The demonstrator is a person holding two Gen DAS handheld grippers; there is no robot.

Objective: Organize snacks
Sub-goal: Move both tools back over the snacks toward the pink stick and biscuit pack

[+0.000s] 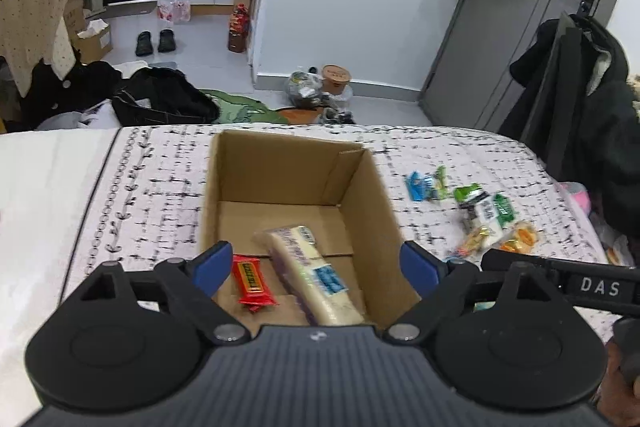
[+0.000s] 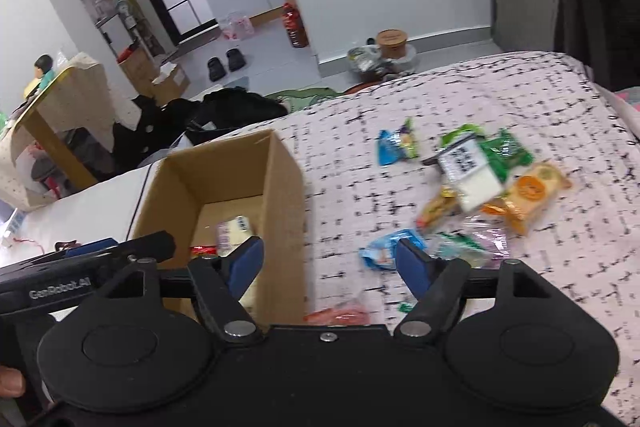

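An open cardboard box (image 1: 360, 195) sits on the patterned bed cover (image 1: 152, 179); it also shows in the right wrist view (image 2: 284, 187). Inside lie a red snack bar (image 1: 253, 281) and a long pale packet (image 1: 316, 273). My left gripper (image 1: 318, 267) is open and empty above the box's near end. A pile of loose snack packets (image 2: 476, 179) lies on the cover right of the box, also in the left wrist view (image 1: 480, 215). My right gripper (image 2: 330, 263) is open and empty over the box's right wall and the cover, with a blue packet (image 2: 380, 253) by its right finger.
An orange-red packet (image 2: 340, 315) lies just under the right gripper. Beyond the bed's far edge the floor holds black bags (image 1: 160, 99), shoes (image 1: 156, 41), bottles (image 1: 239, 27) and a bucket (image 1: 336, 79). Coats hang by the door at right (image 1: 580, 99).
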